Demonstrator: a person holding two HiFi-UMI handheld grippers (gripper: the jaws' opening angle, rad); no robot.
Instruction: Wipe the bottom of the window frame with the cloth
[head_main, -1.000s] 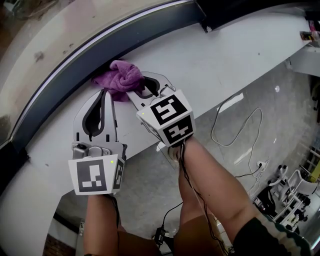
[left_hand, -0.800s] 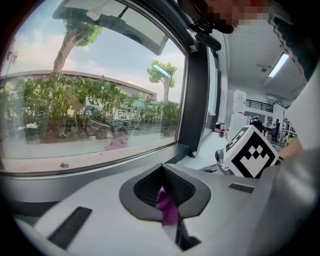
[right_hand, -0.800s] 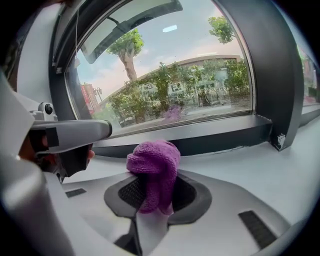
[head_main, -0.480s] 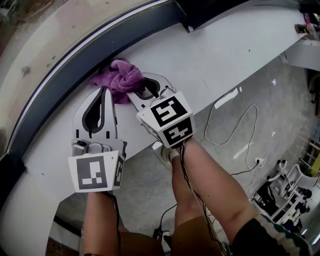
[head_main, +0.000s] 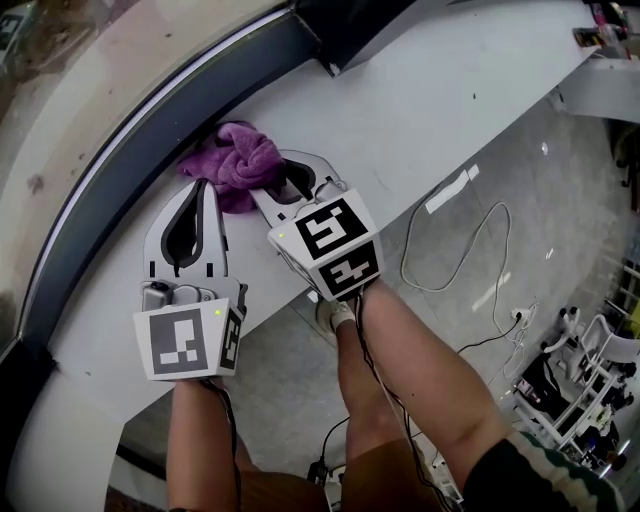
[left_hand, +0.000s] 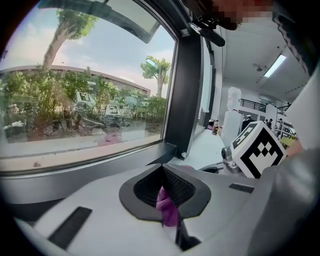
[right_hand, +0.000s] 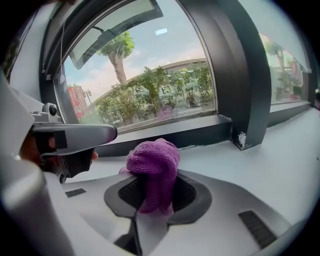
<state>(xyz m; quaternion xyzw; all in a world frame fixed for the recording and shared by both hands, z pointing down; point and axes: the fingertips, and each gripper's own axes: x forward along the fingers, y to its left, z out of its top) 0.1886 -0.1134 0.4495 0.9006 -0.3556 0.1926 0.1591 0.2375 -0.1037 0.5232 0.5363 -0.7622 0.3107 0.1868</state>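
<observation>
Vs 1 s ago, you've slid both tools and the cloth (head_main: 243, 150) along the sill (head_main: 430, 110) toward the dark upright post (head_main: 345, 30); the gap to it is much shorter now. Cloth's bunched on the sill, right up against the bottom of the window frame (head_main: 130, 150). Your right tool (head_main: 280, 172) is clamped on it, w/ a thick fold running down btwn the jaws. Your left tool (head_main: 203, 188) sits just beside, on the cloth's near-left edge. Its jaws are closed too, w/ only a thin purple sliver nipped in the slit.
</observation>
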